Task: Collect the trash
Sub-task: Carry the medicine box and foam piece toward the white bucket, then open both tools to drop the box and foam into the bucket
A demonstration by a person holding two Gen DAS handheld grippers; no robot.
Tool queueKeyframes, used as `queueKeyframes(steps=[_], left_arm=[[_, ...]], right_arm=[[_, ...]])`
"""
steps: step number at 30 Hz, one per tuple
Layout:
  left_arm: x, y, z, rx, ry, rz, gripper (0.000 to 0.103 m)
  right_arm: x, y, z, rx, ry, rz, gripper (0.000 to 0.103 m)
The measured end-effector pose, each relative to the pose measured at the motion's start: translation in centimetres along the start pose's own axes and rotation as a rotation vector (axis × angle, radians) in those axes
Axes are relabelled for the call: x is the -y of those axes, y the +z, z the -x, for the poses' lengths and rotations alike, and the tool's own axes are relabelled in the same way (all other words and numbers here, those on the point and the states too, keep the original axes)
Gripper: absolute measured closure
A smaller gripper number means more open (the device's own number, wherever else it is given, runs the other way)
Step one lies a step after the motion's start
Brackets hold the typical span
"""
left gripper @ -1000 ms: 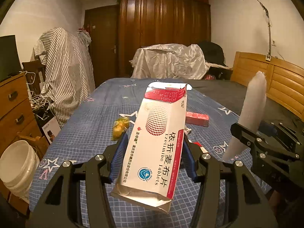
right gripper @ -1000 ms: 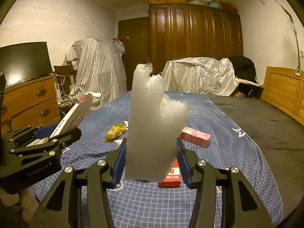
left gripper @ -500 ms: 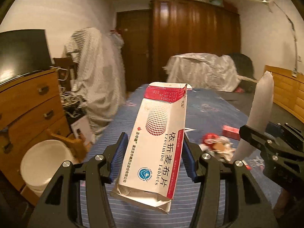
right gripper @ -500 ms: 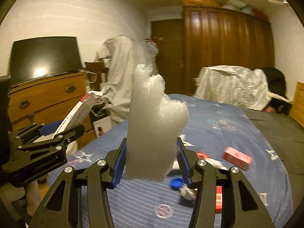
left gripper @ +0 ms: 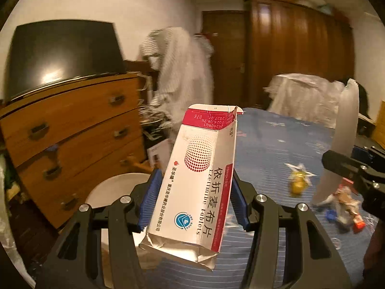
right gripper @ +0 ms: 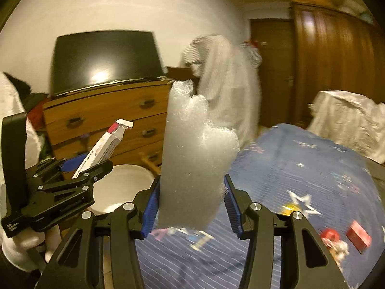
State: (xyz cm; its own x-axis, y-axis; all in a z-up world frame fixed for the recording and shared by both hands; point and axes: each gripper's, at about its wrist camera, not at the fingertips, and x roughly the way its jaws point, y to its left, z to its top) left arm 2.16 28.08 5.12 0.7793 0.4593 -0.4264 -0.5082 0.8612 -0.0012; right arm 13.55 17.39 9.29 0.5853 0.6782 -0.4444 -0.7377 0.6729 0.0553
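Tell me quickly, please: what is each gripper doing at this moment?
Left gripper: closed on the medicine box.
Right gripper: closed on the bubble wrap piece.

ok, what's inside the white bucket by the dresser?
The white bucket shows only bare white wall and floor where visible. The left tool with its tablet box and the foam piece cover the rest.

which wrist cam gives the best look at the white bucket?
Right wrist. It shows the white bucket beside the dresser with most of its rim and its inside, cut only by the left gripper and the foam piece. In the left wrist view the bucket is mostly hidden behind gripper fingers and the medicine box.
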Motion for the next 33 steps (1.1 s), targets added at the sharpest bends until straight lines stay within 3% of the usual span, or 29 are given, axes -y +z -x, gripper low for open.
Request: queueKeyframes(steps=[6,11,20,25,33], left_arm=[[-6.1,0.6,-1.9,-0.058,0.078,0.035,0.050],[-10.2,0.5,-4.8,-0.155,0.097,0.069,0.050],[-15.0,-1.8,-10.3,-0.327,0.118,0.115,0.050],[-16.1,-2.9,-12.1,-0.361,0.131,0.123,0.050],[-16.9,-3.7,-14.1,-0.380,0.123,0.136,0.050]], right_arm=[[-5.6,4.6,-8.4,-0.118,0.156,0.018,0.052],[-8.8,6.9,-16.3,-0.244,0.223,0.047,0.052],[-13.1,5.1,-28.8,-0.537,0.290,0.077,0.052],[-14.9,3.6,-33.0,-0.632,0.288,0.097,0.052],[-14.8,2.5,-35.2,-0.644,0.294,0.101,0.052]])
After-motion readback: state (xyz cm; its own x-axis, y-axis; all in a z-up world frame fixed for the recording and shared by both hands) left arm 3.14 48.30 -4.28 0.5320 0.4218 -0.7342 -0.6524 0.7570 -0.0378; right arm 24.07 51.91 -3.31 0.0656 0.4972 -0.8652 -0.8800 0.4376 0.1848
